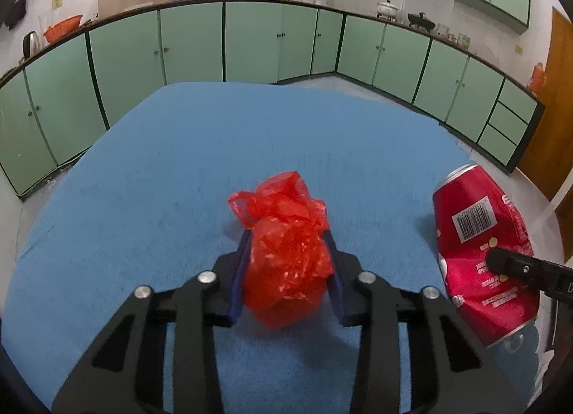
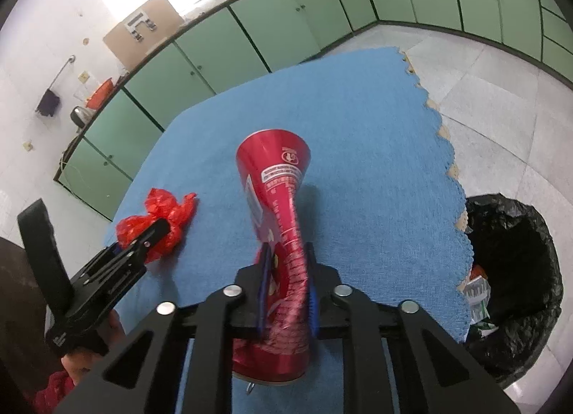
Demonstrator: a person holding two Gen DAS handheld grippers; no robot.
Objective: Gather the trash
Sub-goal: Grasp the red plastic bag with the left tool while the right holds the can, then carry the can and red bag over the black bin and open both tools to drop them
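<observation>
My left gripper (image 1: 288, 235) is shut on a crumpled red plastic bag (image 1: 286, 245) and holds it just above the blue cloth (image 1: 179, 163). My right gripper (image 2: 288, 253) is shut on a crushed red soda can (image 2: 275, 199), pinched flat at its middle, above the cloth. The can (image 1: 480, 245) also shows at the right of the left wrist view, with the right gripper's finger (image 1: 508, 263) across it. The bag (image 2: 161, 213) and the left gripper (image 2: 157, 231) show at the left of the right wrist view.
A bin lined with a black bag (image 2: 519, 270) stands on the tiled floor off the cloth's right edge, with some scraps inside. Green kitchen cabinets (image 1: 250, 41) line the walls behind the table.
</observation>
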